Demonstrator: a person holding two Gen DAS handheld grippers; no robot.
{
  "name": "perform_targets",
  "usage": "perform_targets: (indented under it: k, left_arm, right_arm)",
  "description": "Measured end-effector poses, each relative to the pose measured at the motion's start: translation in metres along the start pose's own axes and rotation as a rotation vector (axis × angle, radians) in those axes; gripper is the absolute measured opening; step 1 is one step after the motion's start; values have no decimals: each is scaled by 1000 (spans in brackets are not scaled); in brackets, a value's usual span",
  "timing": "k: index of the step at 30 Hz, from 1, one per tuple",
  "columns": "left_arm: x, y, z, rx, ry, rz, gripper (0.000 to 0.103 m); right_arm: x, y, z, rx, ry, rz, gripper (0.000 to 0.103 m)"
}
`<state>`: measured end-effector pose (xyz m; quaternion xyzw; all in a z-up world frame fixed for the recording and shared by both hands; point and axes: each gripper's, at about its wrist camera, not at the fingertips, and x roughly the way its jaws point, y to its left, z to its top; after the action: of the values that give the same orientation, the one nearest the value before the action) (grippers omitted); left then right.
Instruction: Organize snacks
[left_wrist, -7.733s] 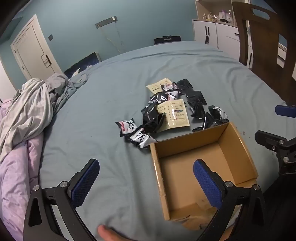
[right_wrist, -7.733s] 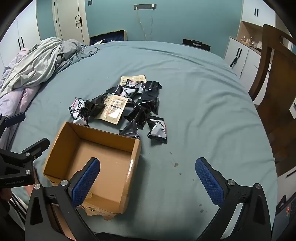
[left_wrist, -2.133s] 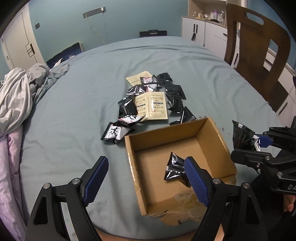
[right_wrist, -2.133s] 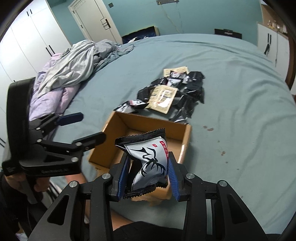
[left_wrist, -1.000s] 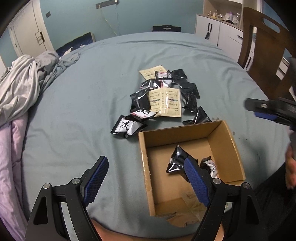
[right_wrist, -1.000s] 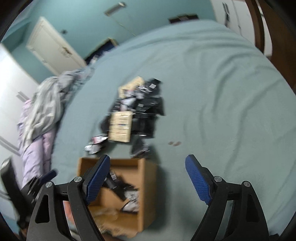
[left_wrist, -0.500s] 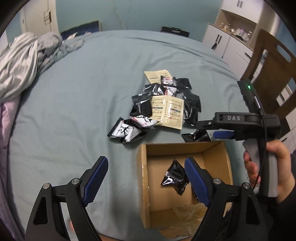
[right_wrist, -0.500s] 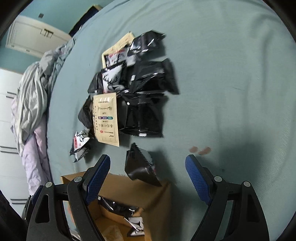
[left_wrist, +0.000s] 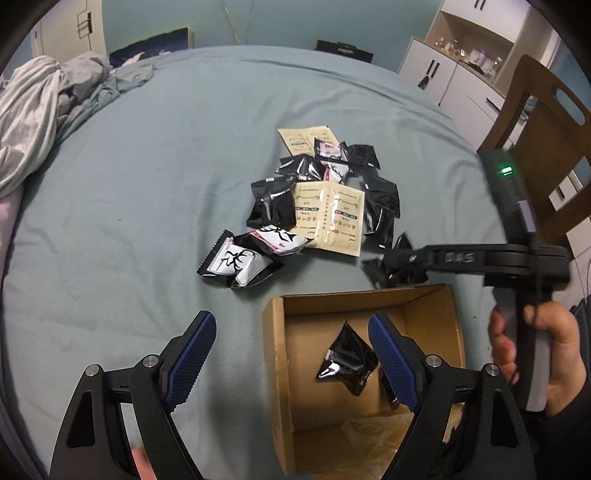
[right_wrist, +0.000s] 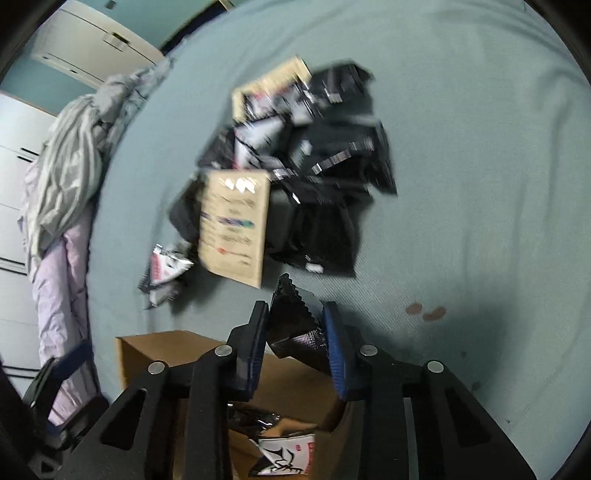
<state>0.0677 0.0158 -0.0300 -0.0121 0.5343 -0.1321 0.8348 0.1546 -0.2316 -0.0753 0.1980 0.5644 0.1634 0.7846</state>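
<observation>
The black snack packet (right_wrist: 295, 325) sits between the right gripper (right_wrist: 295, 345) fingers, which are closing on it, just beyond the far edge of the cardboard box (left_wrist: 275, 354). The box rests on the blue bed (left_wrist: 147, 177) and holds further packets. The snack pile (left_wrist: 321, 199) lies farther out. The left gripper (left_wrist: 291, 354) hovers near the box's left wall, fingers wide apart and empty.
</observation>
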Motion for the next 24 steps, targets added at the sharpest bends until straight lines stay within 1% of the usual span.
perform_targets:
  k: [2, 3, 5, 7, 10, 13, 15, 17, 19, 21, 23, 24]
  left_arm:
    - [6, 2, 4, 16, 11, 0, 85]
    - [8, 4, 5, 23, 6, 17, 85]
    - [12, 9, 9, 31, -8, 63, 85]
    - [17, 16, 14, 16, 0, 79, 85]
    - [28, 30, 24, -37, 27, 48, 85]
    - [41, 38, 35, -51, 31, 76, 85]
    - [53, 42, 42, -62, 59, 43, 85]
    - [65, 43, 49, -75, 76, 8, 85]
    - [72, 39, 55, -59, 73, 11, 85]
    - [83, 32, 63, -22, 75, 21, 85]
    - [96, 24, 68, 10, 94, 21, 85]
    - [105, 22, 70, 14, 113, 15, 85]
  right_arm:
    - [-12, 1, -1, -5, -54, 19, 27]
    - [-20, 1, -2, -1, -93, 36, 27]
    - [-32, -3, -4, 14, -137, 53, 27]
    - [-48, -5, -8, 38, -187, 67, 27]
    - [-76, -10, -27, 55, -246, 91, 27]
    - [-109, -9, -52, 55, -299, 133, 27]
    - [-134, -16, -72, 43, -343, 150, 27]
    - [-146, -22, -91, 39, -378, 152, 27]
    - [-149, -28, -110, 39, -388, 126, 27]
    - [-144, -32, -126, 48, -374, 102, 27]
    - [-136, -33, -135, 72, -341, 135, 27]
    - [-133, -29, -134, 65, -332, 137, 27]
